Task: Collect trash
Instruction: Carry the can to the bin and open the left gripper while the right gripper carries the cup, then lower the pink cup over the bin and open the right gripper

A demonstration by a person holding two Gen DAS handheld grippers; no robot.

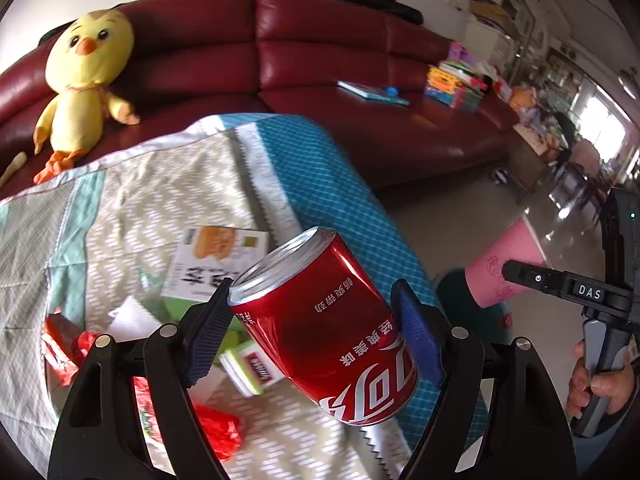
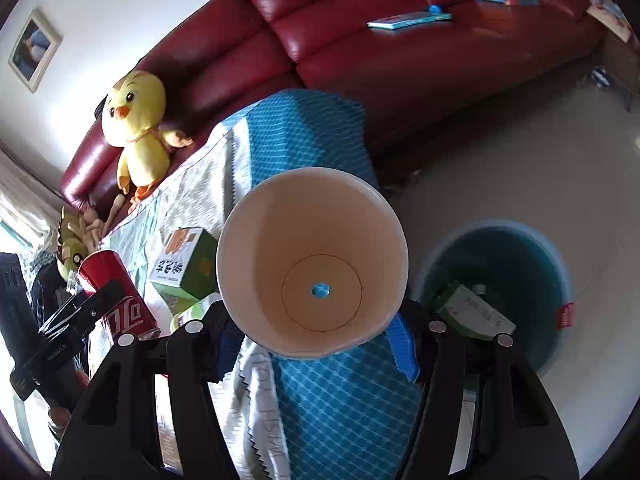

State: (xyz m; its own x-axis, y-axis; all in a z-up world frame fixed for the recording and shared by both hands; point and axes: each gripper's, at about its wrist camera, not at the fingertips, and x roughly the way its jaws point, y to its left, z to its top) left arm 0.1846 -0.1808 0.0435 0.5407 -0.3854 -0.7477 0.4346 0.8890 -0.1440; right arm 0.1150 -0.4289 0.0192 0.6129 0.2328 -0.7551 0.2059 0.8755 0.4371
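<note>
My left gripper (image 1: pixel 312 296) is shut on a red Coca-Cola can (image 1: pixel 324 320), which hangs tilted above the cloth-covered table (image 1: pixel 160 184). My right gripper (image 2: pixel 312 326) is shut on an empty pink paper cup (image 2: pixel 312 264), its mouth towards the camera, over the table's blue edge. A teal trash bin (image 2: pixel 556 264) stands on the floor just right of the cup, with a green and white carton (image 2: pixel 476 312) inside. On the table lie a green and white box (image 1: pixel 216 264), a small box (image 1: pixel 252 368), white paper (image 1: pixel 132 316) and red wrappers (image 1: pixel 216 428).
A dark red leather sofa (image 1: pixel 320 60) runs behind the table, with a yellow chick plush (image 1: pixel 84 76), a flat book (image 1: pixel 372 92) and a pile of toys (image 1: pixel 456 84) on it. Pale tiled floor (image 2: pixel 500 168) surrounds the bin.
</note>
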